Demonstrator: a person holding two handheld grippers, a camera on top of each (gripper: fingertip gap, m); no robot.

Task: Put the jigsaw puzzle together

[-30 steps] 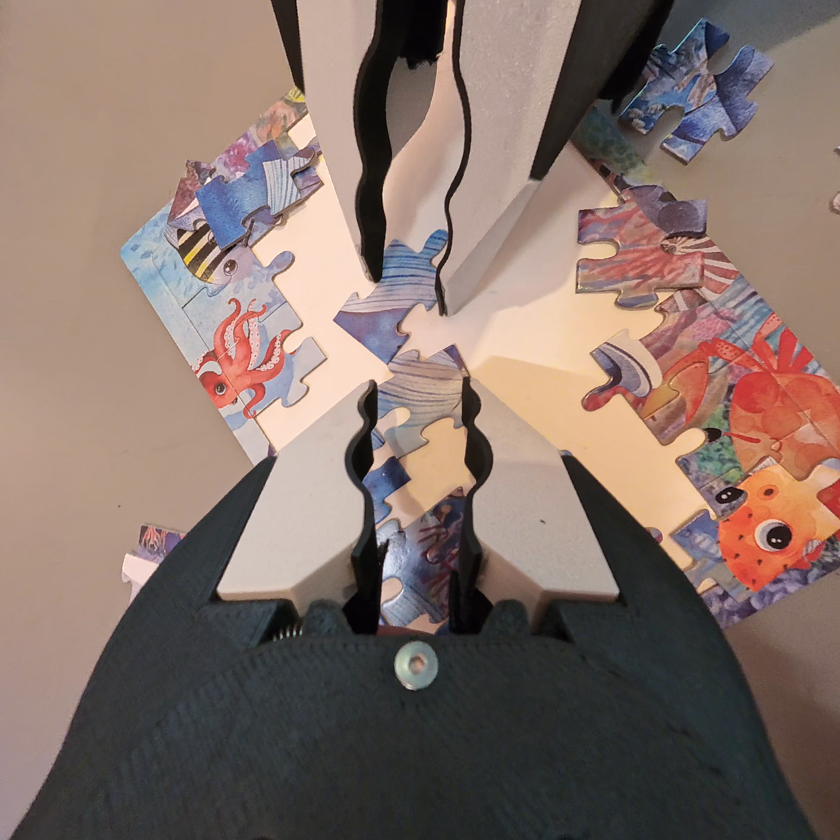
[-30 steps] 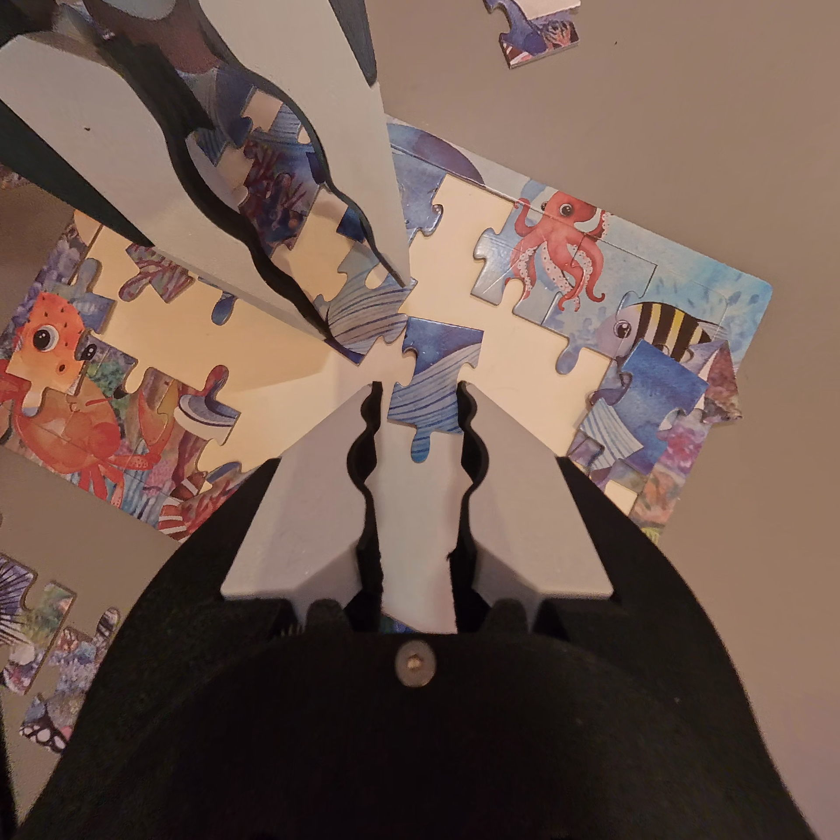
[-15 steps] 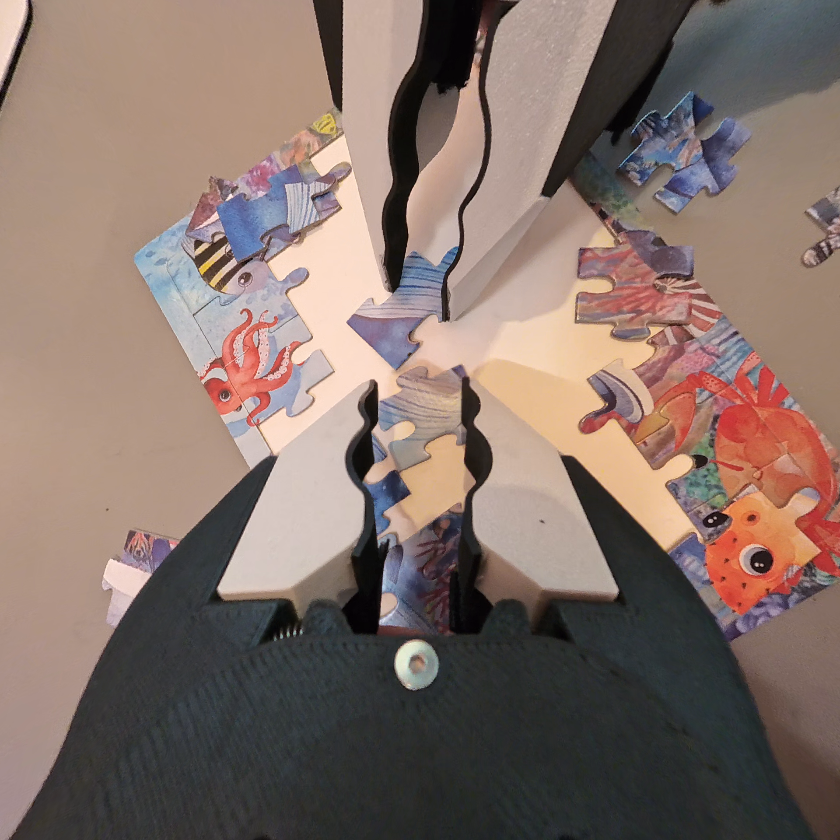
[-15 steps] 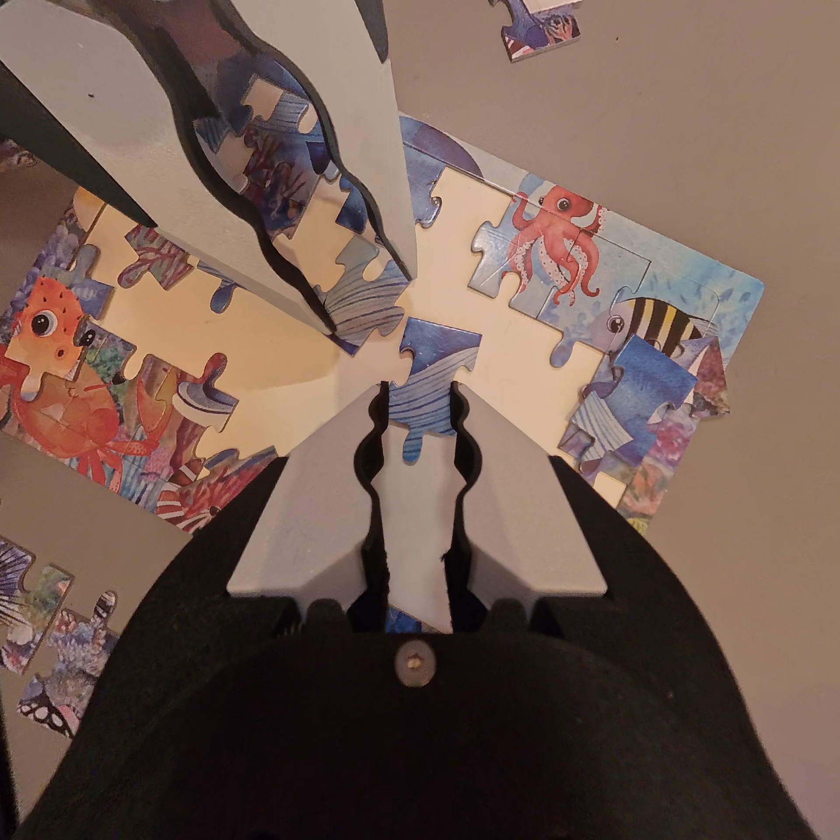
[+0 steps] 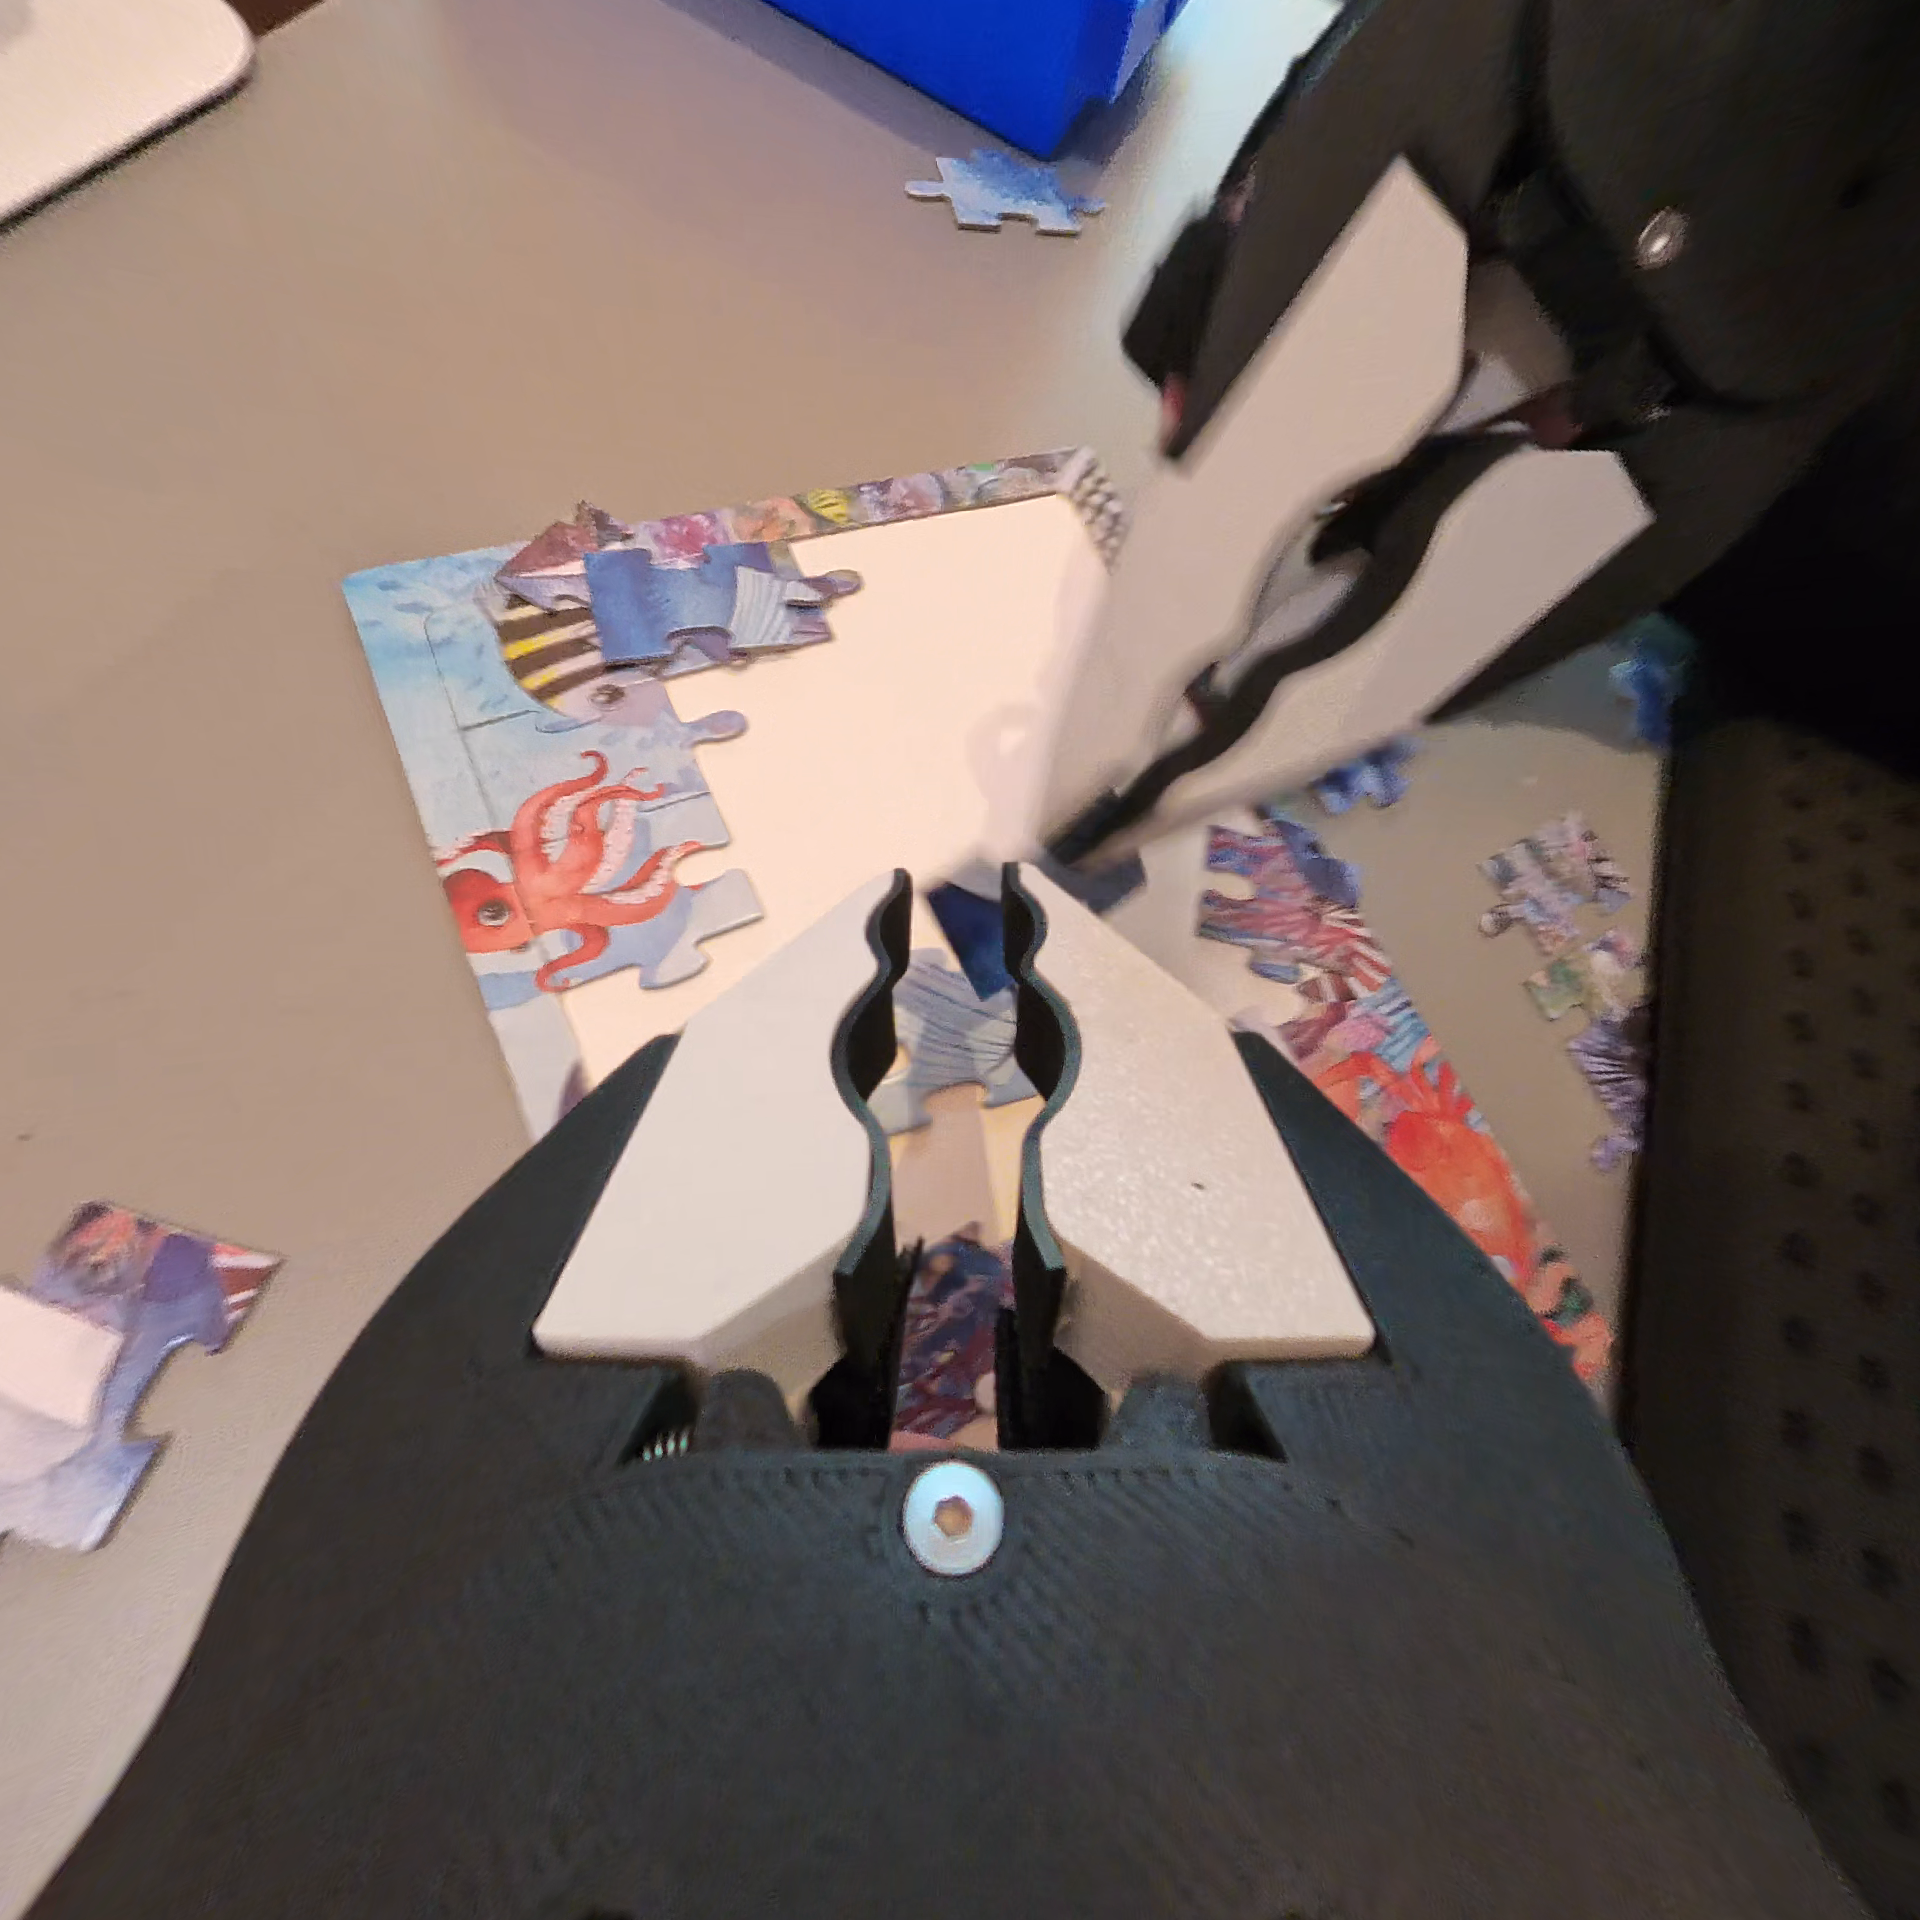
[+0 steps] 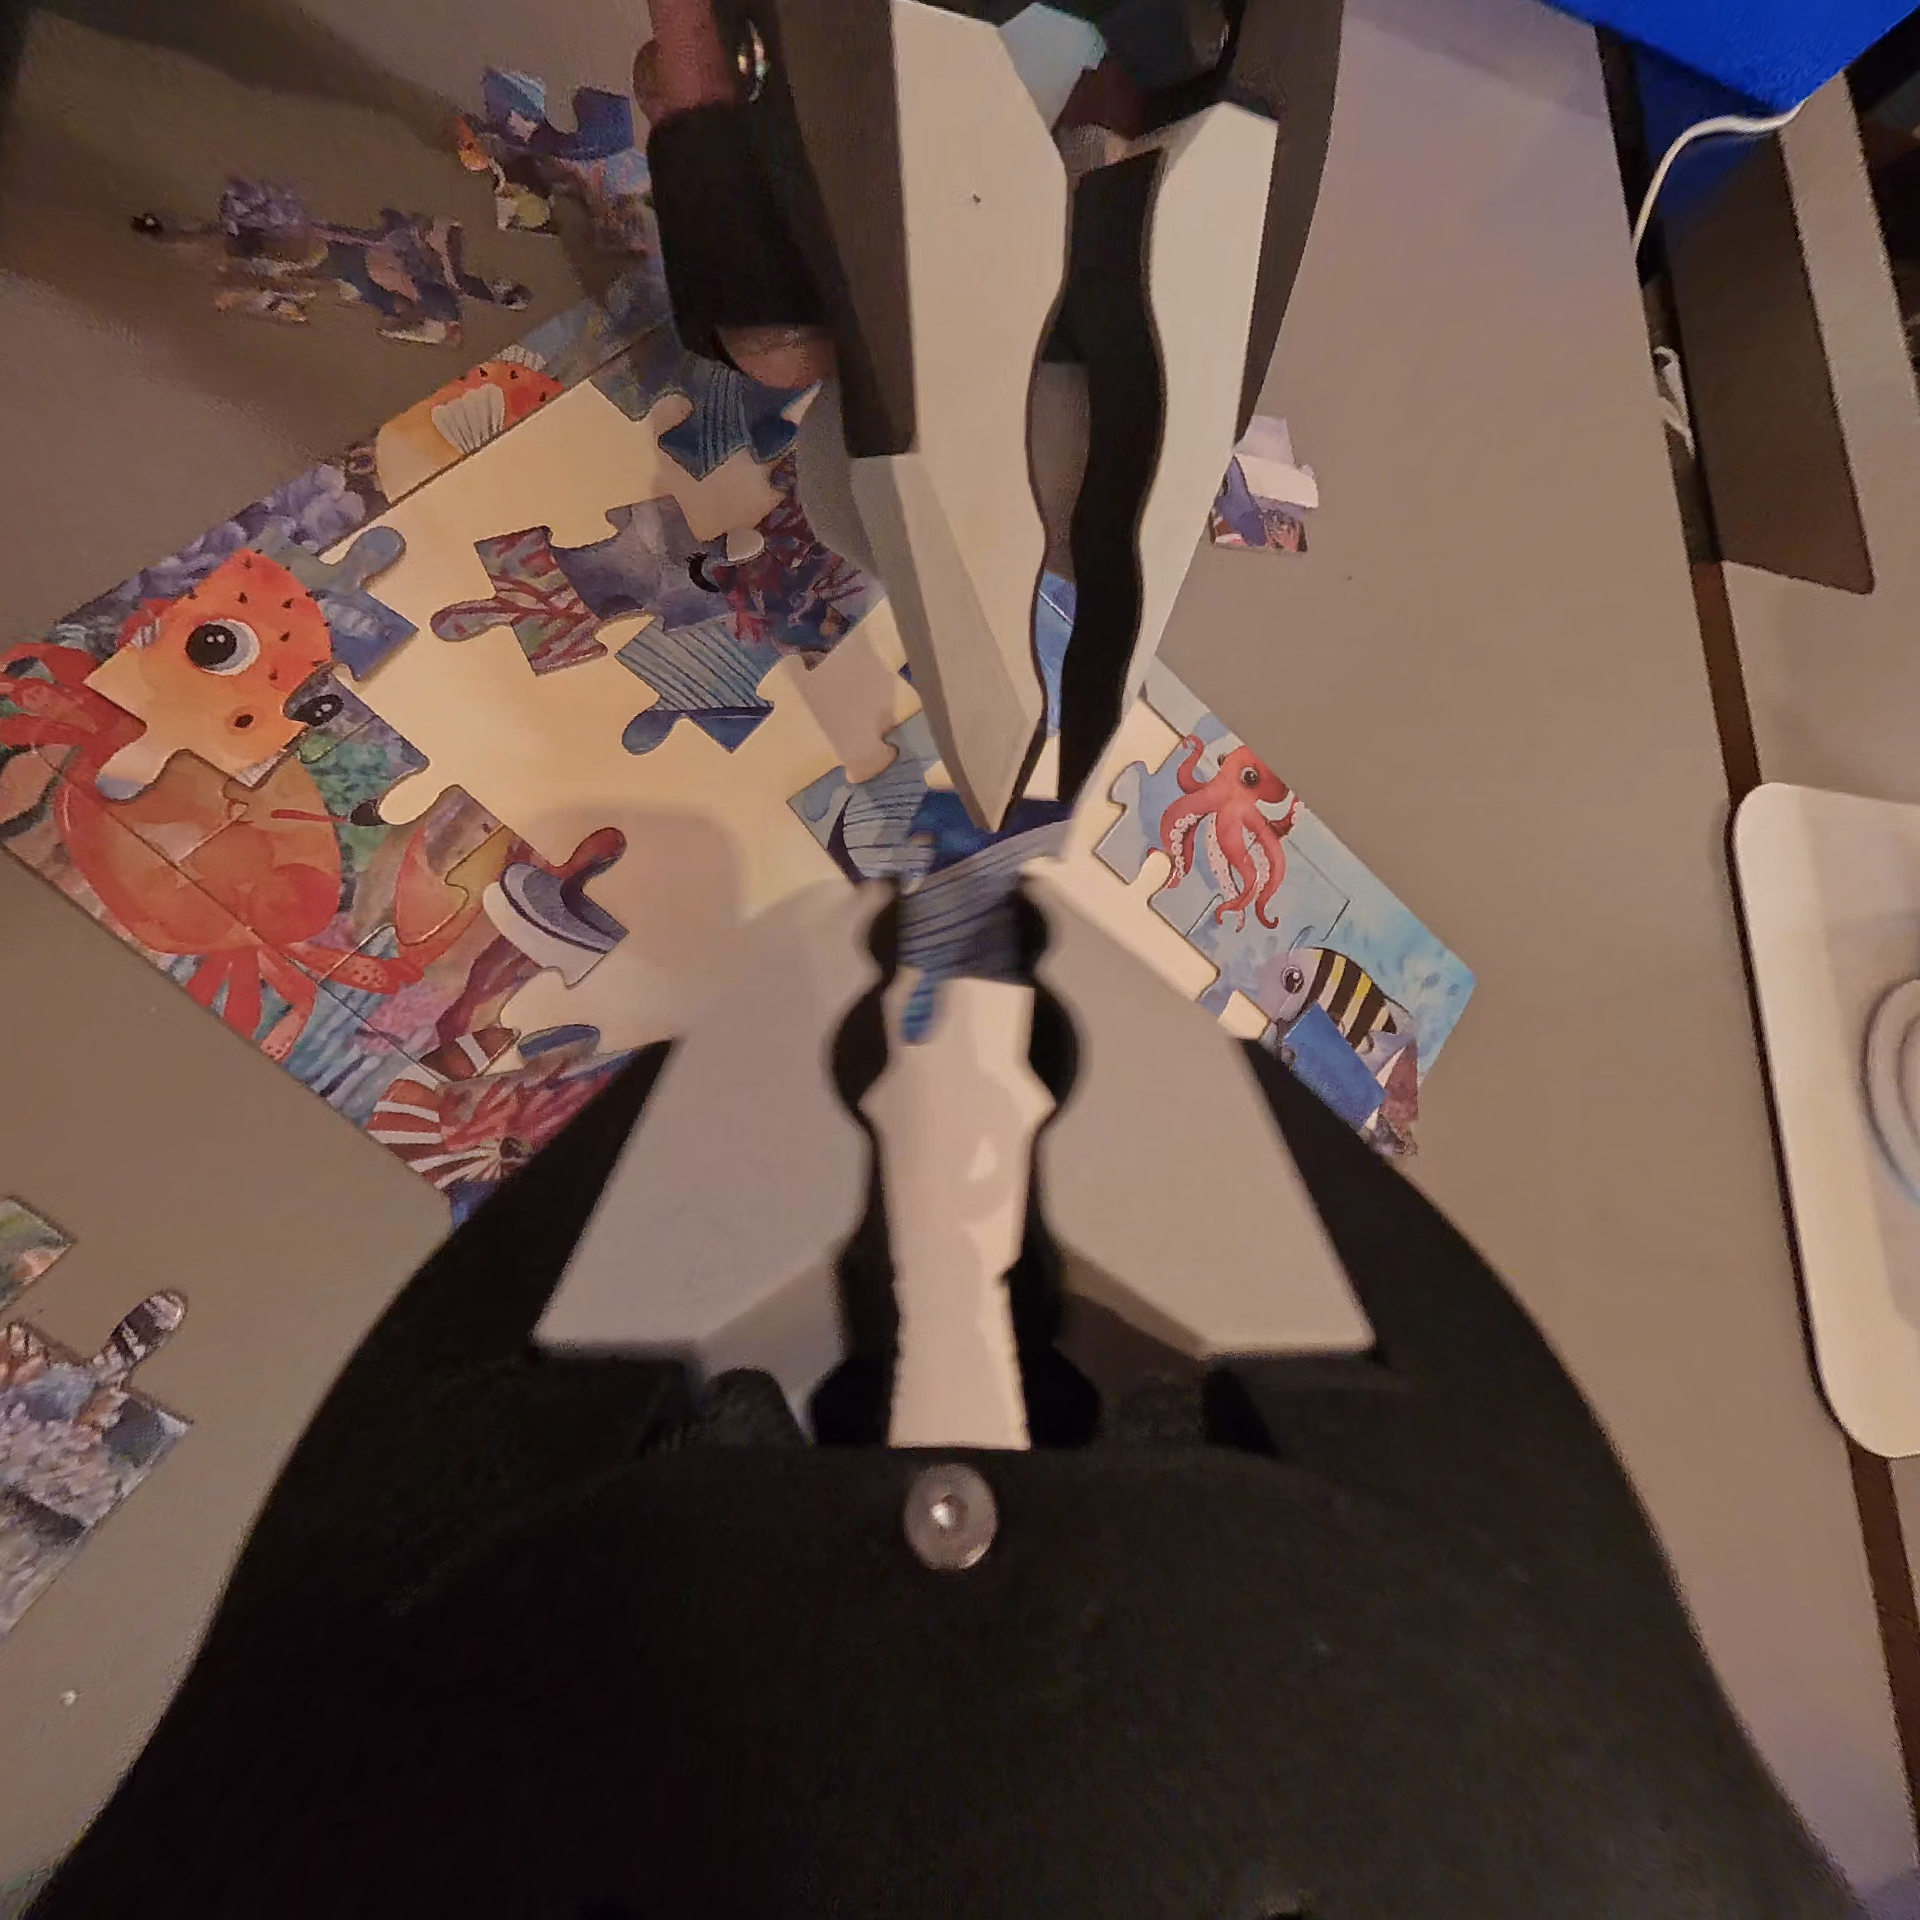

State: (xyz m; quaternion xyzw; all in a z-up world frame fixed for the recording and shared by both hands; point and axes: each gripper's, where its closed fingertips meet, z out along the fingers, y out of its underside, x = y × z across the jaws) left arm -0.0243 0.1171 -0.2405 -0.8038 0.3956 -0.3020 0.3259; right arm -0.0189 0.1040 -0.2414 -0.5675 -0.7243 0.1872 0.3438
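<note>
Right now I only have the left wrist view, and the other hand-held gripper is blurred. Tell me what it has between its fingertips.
Observer: The right hand-held gripper pinches a blue striped piece over the bare puzzle board.
Operator: Describe the corner past the crab.
Observer: An orange pufferfish with one big eye sits fitted beside the crab.
Operator: Report loose pieces on the board.
Observer: A joined coral-and-stripes cluster lies unseated on the bare middle.

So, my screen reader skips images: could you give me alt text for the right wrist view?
The right hand-held gripper pinches a blue striped puzzle piece over the cream puzzle tray, with the left hand-held gripper reaching down from above to meet it. An octopus, a striped fish and a crab are already assembled; loose pieces lie around.
</note>
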